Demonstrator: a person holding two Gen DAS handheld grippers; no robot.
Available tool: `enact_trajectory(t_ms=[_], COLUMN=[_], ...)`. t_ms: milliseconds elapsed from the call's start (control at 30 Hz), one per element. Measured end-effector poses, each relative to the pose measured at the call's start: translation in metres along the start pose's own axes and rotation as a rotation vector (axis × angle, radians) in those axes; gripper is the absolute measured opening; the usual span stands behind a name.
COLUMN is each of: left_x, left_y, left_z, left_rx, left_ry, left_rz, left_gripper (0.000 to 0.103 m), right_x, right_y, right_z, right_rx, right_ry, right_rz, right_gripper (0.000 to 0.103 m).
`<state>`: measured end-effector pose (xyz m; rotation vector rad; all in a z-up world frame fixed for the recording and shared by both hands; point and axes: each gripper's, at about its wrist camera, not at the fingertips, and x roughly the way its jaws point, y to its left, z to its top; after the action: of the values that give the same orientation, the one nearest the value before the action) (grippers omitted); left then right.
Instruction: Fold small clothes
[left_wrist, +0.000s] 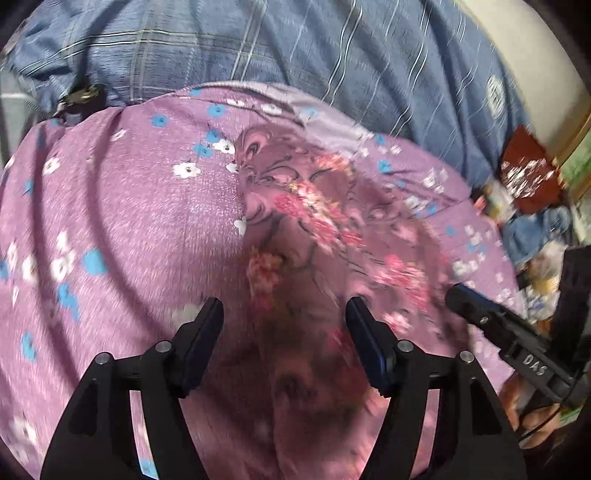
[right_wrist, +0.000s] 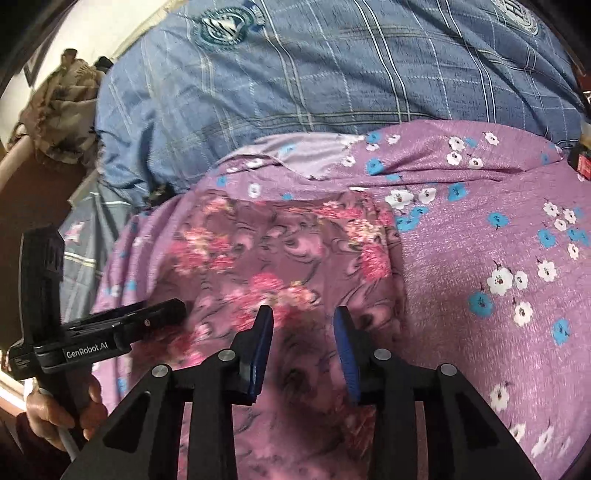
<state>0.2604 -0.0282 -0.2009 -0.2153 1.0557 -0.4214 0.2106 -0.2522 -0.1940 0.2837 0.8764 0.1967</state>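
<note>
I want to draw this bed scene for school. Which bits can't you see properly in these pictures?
- Pink flowered cloth: its near end is blurred and lies behind the left tongs in the left wrist view.
- Things beside the bed: smeared by blur at the right edge, left wrist view.
- Brownish bundle: dim and small at the left edge, right wrist view.

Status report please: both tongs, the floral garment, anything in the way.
Left tongs open, empty. Right tongs open, nothing gripped. Pink floral garment lies flat on the purple flowered sheet. Nothing in the way.
</note>
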Motion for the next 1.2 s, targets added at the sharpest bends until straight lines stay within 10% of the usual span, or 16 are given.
enact_trajectory(t_ms=[233, 367, 533, 1200], left_x=[-0.049, -0.02, -0.037, -0.24], left_y=[-0.016, -0.024, -0.028, -0.102], left_z=[-0.056, -0.089, -0.091, -0.129], left_rx=[0.082, 0.144, 0.102, 0.153], left_ry=[-0.089, 0.004, -0.015, -0.507], left_rz=[0.079, 0.158, 0.176, 0.424], left_gripper=[0.069, 0.071, 0.073, 0.096], right_x=[-0.041, -0.011, -0.036, -0.219], right_y=[0.012, 0.007, 0.015, 0.1], right_z=[-0.053, -0.074, -0.074, -0.084], right_rx=[-0.095, -0.073, -0.062, -0.201], right_ry=[-0.032, 0.1, 0.052, -0.289], right_rz=[-0.064, -0.109, -0.112, -0.227], right_gripper=[0.037, 0.036, 0.036, 0.059])
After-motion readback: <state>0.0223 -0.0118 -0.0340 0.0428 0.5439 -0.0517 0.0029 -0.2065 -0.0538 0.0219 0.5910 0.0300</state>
